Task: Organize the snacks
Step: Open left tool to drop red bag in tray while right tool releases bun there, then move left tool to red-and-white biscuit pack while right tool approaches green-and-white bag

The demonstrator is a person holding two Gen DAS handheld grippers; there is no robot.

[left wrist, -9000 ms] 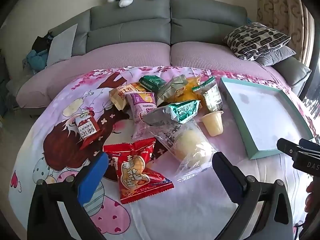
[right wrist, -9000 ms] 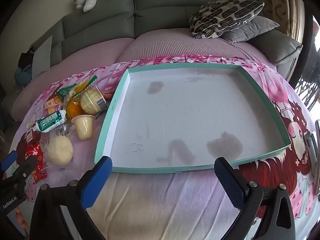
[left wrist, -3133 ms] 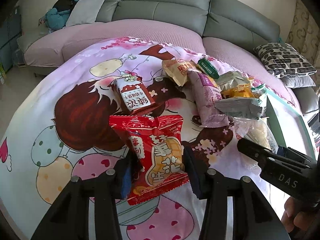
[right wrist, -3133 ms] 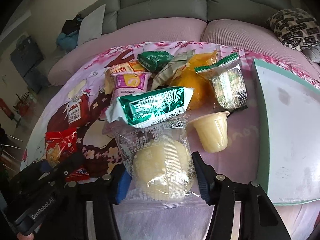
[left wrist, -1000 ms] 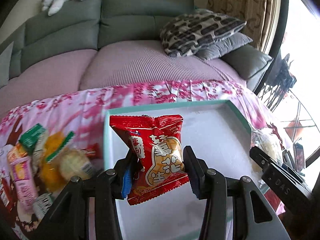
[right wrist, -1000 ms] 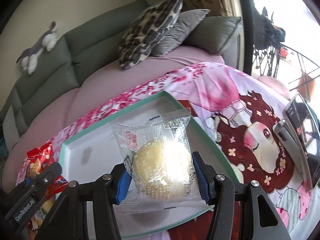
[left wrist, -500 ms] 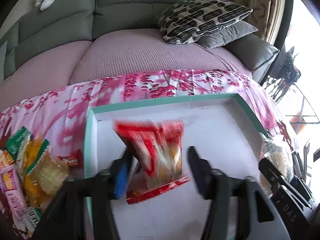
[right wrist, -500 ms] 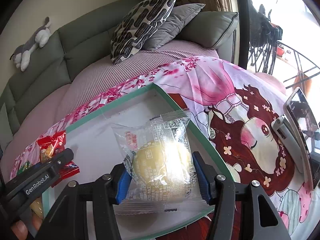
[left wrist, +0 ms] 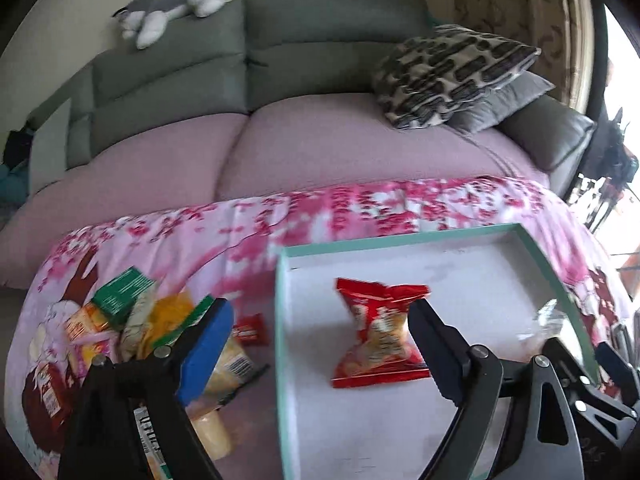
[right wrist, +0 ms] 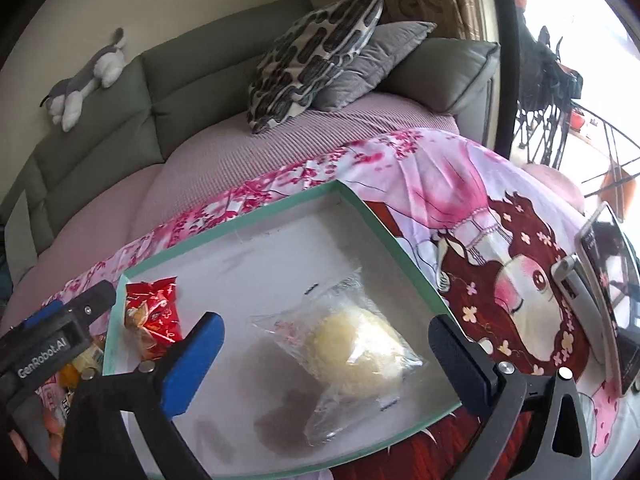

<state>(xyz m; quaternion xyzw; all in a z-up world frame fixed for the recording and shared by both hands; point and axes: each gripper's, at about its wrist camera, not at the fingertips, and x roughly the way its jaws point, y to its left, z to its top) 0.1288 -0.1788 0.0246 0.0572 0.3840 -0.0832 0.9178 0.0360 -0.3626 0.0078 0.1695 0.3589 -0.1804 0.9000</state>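
Observation:
A teal-rimmed white tray lies on the pink cartoon cloth. In the left wrist view a red peanut pack lies flat in the tray's left part. My left gripper hangs over it, jaws opening, pads off the pack. In the right wrist view a clear-wrapped yellow bun lies in the tray near its right rim. My right gripper stands wide above it, jaws opening, touching nothing. The red pack shows at the tray's left edge, beside my left gripper.
A pile of several snack packs and a jelly cup lie on the cloth left of the tray. A phone on a stand sits right of the tray. Behind are a sofa, pillows and a plush toy.
Both grippers have opened. The red pack dropped from the left jaws into the tray, and the bun pack fell from the right jaws onto the tray floor.

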